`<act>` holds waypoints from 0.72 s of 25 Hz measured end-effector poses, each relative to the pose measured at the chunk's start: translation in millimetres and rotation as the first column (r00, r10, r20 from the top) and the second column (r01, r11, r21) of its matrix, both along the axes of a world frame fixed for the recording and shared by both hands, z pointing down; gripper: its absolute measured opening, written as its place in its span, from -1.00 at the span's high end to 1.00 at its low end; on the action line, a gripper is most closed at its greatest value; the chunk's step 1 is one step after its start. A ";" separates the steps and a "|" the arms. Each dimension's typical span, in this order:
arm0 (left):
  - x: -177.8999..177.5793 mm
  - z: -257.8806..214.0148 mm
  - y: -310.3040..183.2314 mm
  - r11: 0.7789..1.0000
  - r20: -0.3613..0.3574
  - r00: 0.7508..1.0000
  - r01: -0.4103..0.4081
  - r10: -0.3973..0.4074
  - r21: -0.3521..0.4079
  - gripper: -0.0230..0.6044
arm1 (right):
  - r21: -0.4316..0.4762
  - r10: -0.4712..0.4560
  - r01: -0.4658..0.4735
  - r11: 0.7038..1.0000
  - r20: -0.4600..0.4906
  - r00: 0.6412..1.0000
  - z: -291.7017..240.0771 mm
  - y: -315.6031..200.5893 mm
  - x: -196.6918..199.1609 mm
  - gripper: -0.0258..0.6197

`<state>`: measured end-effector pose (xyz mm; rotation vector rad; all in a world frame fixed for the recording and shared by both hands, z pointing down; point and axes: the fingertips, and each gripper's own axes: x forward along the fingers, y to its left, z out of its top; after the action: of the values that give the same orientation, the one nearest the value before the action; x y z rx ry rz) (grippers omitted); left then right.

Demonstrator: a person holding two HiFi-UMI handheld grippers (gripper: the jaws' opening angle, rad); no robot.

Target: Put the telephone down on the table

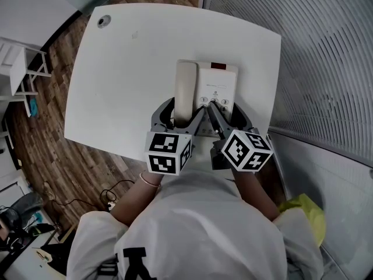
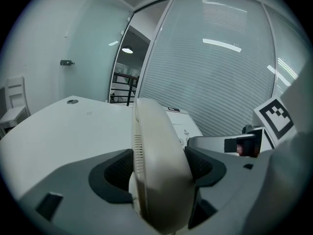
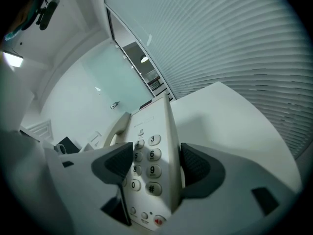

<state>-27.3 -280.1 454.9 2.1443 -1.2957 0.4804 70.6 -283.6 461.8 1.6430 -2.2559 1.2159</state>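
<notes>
White handset [image 1: 185, 86] clamped in left hand-held gripper [image 1: 182, 111]; right hand-held gripper [image 1: 225, 110] clamps telephone base [image 1: 219, 81].

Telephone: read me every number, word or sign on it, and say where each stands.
"3", "6", "9", "#": right column of keys on the telephone, right gripper view.
"2", "8", "0": middle column, partly behind a jaw of the right tool.
Small print above the keys: too small to read.
Handset in the left tool: no text visible.
</notes>
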 end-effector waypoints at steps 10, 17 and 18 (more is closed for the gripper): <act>1.6 16.8 -5.0 1.000 -0.003 1.000 0.013 -0.013 -0.007 -0.14 | -0.010 -0.007 0.007 1.000 -0.008 1.000 16.4 -5.7 1.8 -0.06; -0.2 26.2 -2.3 1.000 0.003 1.000 0.018 -0.018 -0.022 -0.14 | -0.023 -0.010 0.010 1.000 -0.007 1.000 26.3 -3.1 0.4 -0.06; -0.6 27.0 -2.0 1.000 0.004 1.000 0.018 -0.018 -0.024 -0.14 | -0.026 -0.011 0.011 1.000 -0.006 1.000 27.1 -2.8 0.0 -0.06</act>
<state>-27.9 -282.1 481.9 2.1109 -1.3043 0.4904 70.6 -286.4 489.0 1.6212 -2.2329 1.2304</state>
